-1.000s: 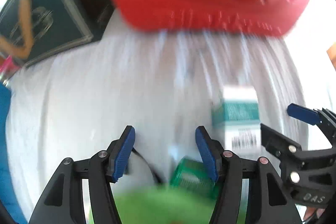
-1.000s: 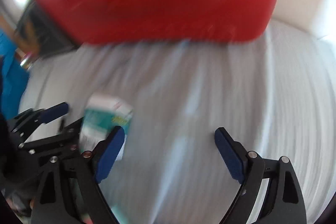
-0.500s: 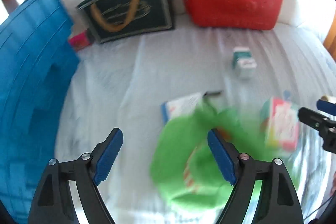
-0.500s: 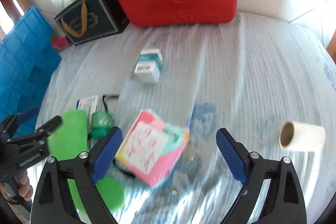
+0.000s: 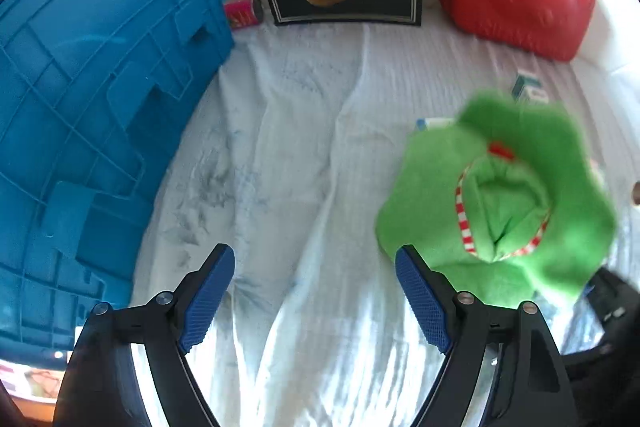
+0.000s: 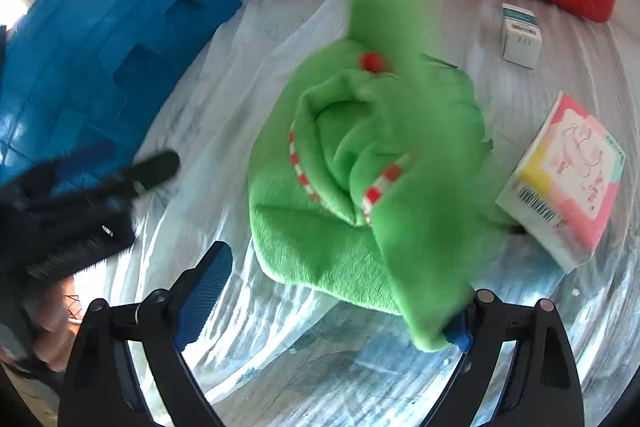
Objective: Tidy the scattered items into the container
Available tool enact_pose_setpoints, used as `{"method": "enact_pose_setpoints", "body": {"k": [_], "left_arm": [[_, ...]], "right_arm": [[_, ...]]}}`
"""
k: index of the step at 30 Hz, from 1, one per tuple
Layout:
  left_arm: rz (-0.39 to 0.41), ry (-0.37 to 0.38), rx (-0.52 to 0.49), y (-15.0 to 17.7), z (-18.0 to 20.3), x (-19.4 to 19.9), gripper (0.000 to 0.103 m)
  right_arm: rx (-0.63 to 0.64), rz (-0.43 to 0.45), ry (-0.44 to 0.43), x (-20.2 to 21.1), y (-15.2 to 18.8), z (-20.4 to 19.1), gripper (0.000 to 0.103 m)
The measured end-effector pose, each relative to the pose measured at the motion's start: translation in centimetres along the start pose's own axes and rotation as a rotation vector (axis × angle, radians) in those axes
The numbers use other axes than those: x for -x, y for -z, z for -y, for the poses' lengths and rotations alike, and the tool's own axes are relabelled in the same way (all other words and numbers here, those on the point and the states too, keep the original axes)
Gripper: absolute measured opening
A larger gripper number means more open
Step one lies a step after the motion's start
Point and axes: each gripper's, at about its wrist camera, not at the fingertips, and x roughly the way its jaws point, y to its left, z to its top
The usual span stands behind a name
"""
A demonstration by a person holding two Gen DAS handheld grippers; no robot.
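Both grippers stand wide and hold nothing: the left gripper (image 5: 316, 297) over bare sheet, the right gripper (image 6: 340, 301) around the green plush (image 6: 360, 179), probably to carry it to the blue crate (image 6: 104, 39).

Left black two-finger claw (image 5: 314, 299) with blue ribbed pads (image 5: 208, 301): spread wide, empty, angled downward. Right black two-finger claw (image 6: 340, 301), blue pads (image 6: 204, 293): spread wide, angled downward, gripping nothing.

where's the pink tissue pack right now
In the right wrist view the pink tissue pack lies on the white sheet at the right side, just right of the green plush toy and below the small white box.
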Motion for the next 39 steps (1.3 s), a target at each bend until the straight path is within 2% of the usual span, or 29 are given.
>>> {"method": "enact_pose_setpoints", "body": {"k": [3,8,12,15,16,18,19,21,22,29,30,33,35,36,38,39], "left_arm": [[0.011,0.090,0.003,-0.5,1.5,0.5,0.086],[-0.013,0.160,-0.071,-0.3,6.7,-0.9,0.086],[-0.051,0.161,-0.112,0.1,10.6,-3.1,0.086],[-0.078,0.125,-0.143,0.3,12.6,-5.5,0.086],[-0.088,0.109,-0.155,0.4,13.1,-6.4,0.074],[-0.083,0.100,-0.168,0.5,13.9,-7.1,0.061],[-0.072,0.117,-0.170,0.4,13.8,-6.8,0.042],[-0.056,0.112,-0.159,-0.3,13.0,-6.2,0.007],[-0.049,0.107,-0.152,-0.6,12.6,-6.0,0.004],[-0.003,0.030,-0.083,-2.7,8.9,-6.3,0.003],[-0.002,0.007,-0.079,-2.9,8.5,-6.7,0.003],[-0.033,0.009,-0.049,-2.9,7.1,-7.5,0.003],[-0.052,0.041,-0.044,-2.7,6.3,-7.3,0.008],[-0.058,0.069,-0.047,-2.7,6.1,-6.9,0.012],[-0.028,0.101,-0.044,-2.9,6.2,-5.3,0.051],[0.002,0.113,-0.041,-3.1,6.2,-4.6,0.087]], "right_arm": [[-0.042,0.017,0.007,0.8,0.8,0.9,0.093],[-0.135,0.098,0.106,5.4,2.6,5.0,0.093],[-0.240,0.156,0.225,8.5,4.3,9.4,0.093],[-0.305,0.192,0.258,9.8,4.7,11.7,0.093],[-0.315,0.202,0.265,10.0,4.5,12.2,0.094],[-0.324,0.211,0.280,10.1,4.0,13.0,0.098],[-0.324,0.212,0.287,9.9,3.6,13.3,0.103],[-0.315,0.207,0.286,8.9,2.7,13.1,0.103],[-0.310,0.205,0.286,8.5,2.3,13.0,0.103],[-0.312,0.204,0.318,5.5,-1.7,11.9,0.103],[-0.317,0.197,0.321,4.9,-2.1,11.9,0.103],[-0.293,0.138,0.348,2.8,-2.5,12.0,0.103],[-0.259,0.098,0.367,1.7,-2.2,12.0,0.099],[-0.244,0.080,0.380,1.4,-2.0,12.0,0.094],[-0.246,0.068,0.409,2.0,-1.1,12.4,0.090],[-0.249,0.072,0.412,2.4,-0.7,12.7,0.085]]}}
